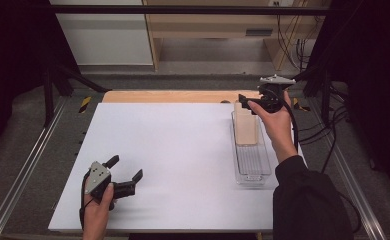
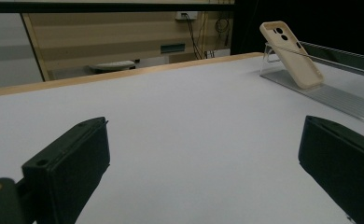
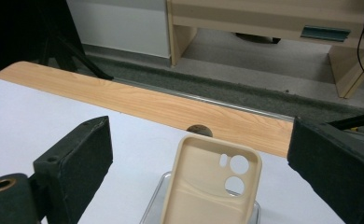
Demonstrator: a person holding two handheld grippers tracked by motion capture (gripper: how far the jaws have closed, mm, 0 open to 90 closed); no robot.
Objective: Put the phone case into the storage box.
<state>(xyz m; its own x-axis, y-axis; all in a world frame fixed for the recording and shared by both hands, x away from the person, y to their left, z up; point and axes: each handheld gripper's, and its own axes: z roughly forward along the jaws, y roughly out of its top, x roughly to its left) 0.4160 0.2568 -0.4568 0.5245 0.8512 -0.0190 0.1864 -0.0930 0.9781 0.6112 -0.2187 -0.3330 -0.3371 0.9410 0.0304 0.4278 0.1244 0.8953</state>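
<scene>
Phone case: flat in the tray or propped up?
Propped up: the phone case leans tilted against the clear tray's far end.

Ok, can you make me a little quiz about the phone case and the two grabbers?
1. True or false: the beige phone case lies flat on the white table.
2. Which gripper is nearer the case: A) left gripper B) right gripper?
3. Fill in: the case leans up at the far end of a clear plastic ____.

Key: 1 false, it stands tilted in the tray. 2 B. 3 tray.
</scene>
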